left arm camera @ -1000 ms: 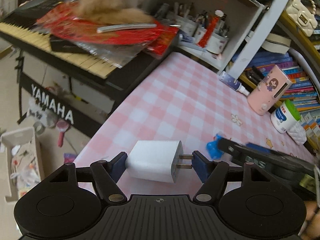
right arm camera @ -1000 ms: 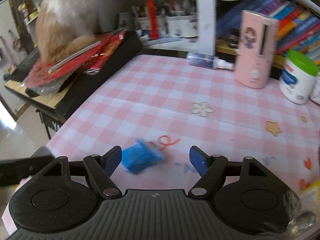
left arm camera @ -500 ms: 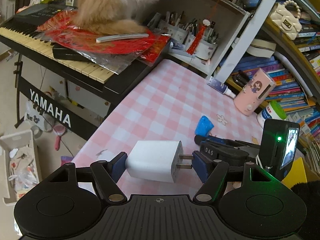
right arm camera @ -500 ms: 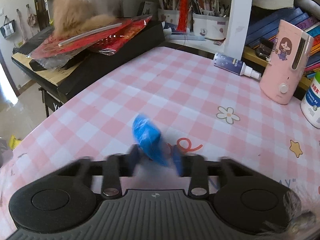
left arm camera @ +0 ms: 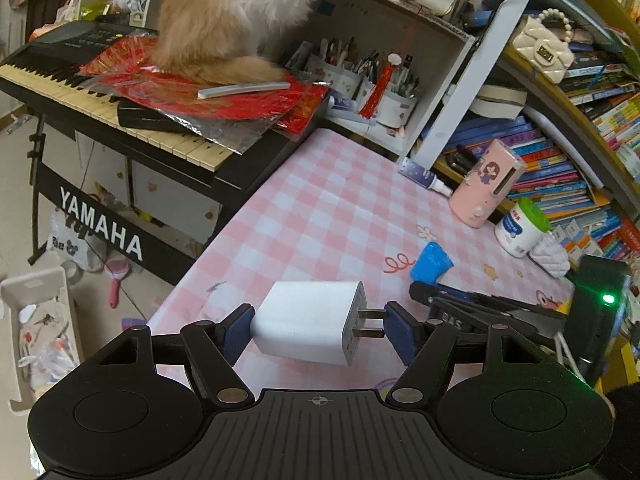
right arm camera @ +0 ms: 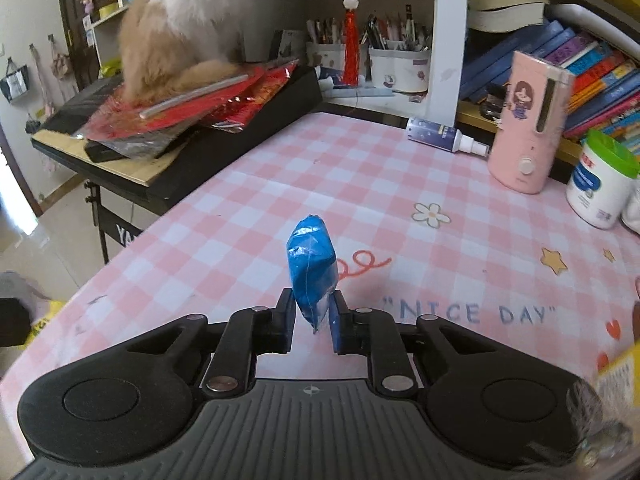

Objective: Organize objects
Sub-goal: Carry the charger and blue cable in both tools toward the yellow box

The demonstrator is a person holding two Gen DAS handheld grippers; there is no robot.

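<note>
My left gripper (left arm camera: 318, 330) is shut on a white plug charger (left arm camera: 310, 322), held lengthwise above the pink checked table (left arm camera: 320, 208), one pad on its body and the other on its two prongs. In the right wrist view my right gripper (right arm camera: 313, 320) is shut on a blue plastic packet (right arm camera: 311, 268), which stands upright out of the narrow jaws. The left wrist view shows the same blue packet (left arm camera: 431, 263) at the tip of the right gripper (left arm camera: 420, 291), low over the table to the right of the charger.
A black keyboard (left arm camera: 120, 92) with red foil sheets and a fluffy cat (left arm camera: 232, 20) borders the table's left. A spray bottle (right arm camera: 444, 136), pink dispenser (right arm camera: 528, 120) and green-lidded tub (right arm camera: 600, 184) stand at the back right before bookshelves. Pen cups (right arm camera: 396, 68) sit behind.
My right gripper closed on the blue packet, which went from lying on the table to standing upright in the jaws. The left gripper drew back and rose slightly, still holding the charger.
</note>
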